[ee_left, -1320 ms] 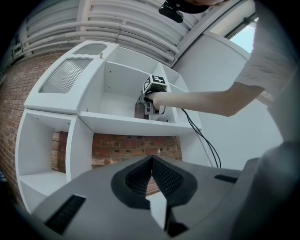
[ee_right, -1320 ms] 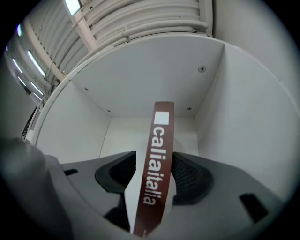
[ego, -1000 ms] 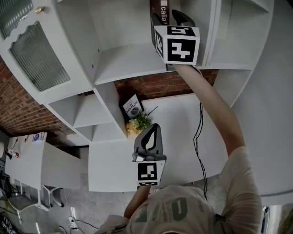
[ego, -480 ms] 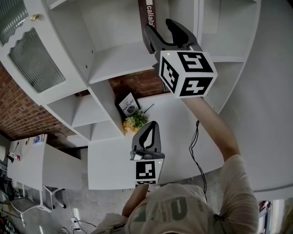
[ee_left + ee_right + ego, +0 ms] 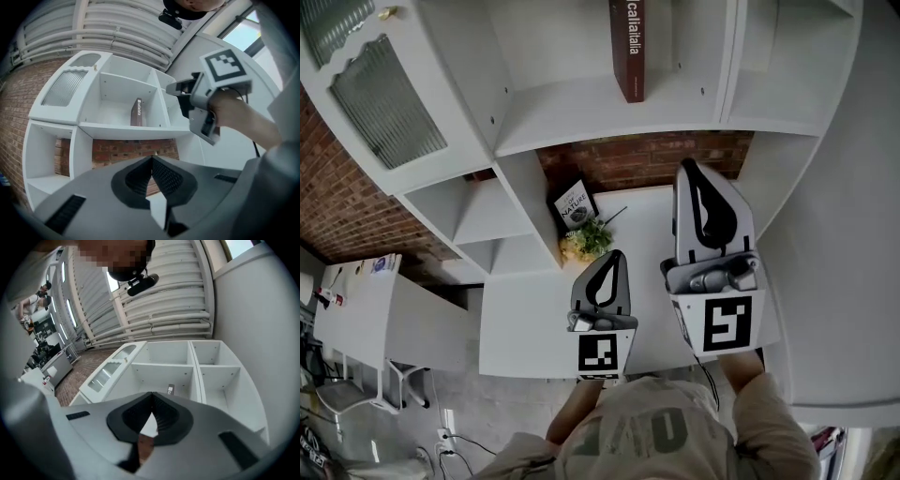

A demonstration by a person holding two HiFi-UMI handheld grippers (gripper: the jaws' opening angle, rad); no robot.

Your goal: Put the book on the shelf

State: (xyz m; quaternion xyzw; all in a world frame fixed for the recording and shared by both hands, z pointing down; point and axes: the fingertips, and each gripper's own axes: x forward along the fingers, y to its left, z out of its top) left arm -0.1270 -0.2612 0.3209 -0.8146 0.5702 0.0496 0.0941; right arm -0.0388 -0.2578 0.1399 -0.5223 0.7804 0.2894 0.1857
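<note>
My right gripper (image 5: pixel 691 173) is not up at the shelf (image 5: pixel 581 117) any more. A second ago it was high up by the book (image 5: pixel 627 47), with its jaws wide. Now it hangs low in front of me, well apart from the book. The book stays up there all by itself. So I think the job is as good as done. The book is on the shelf and I have let go of it.

The jaws of my right gripper are closing, and the tips already meet. Nothing is between them, and I hold nothing and touch nothing. In the right gripper view (image 5: pixel 152 393) I see only the two dark pads pressed together. The book (image 5: pixel 170 389) looks tiny far behind them.

From my right gripper, the book is at about eleven o'clock in the head view. It stands upright in the wide box of the shelf with its dark red back turned to me. It does not lean on either side wall.

My left gripper (image 5: pixel 619 255) is at about eight o'clock from the right one, just beside it. Its jaws are together too, and it is empty.

Farther out, at eleven o'clock from the left gripper, a little plant (image 5: pixel 586 246) and a small book (image 5: pixel 572 214) sit on the white table (image 5: pixel 534 319).
</note>
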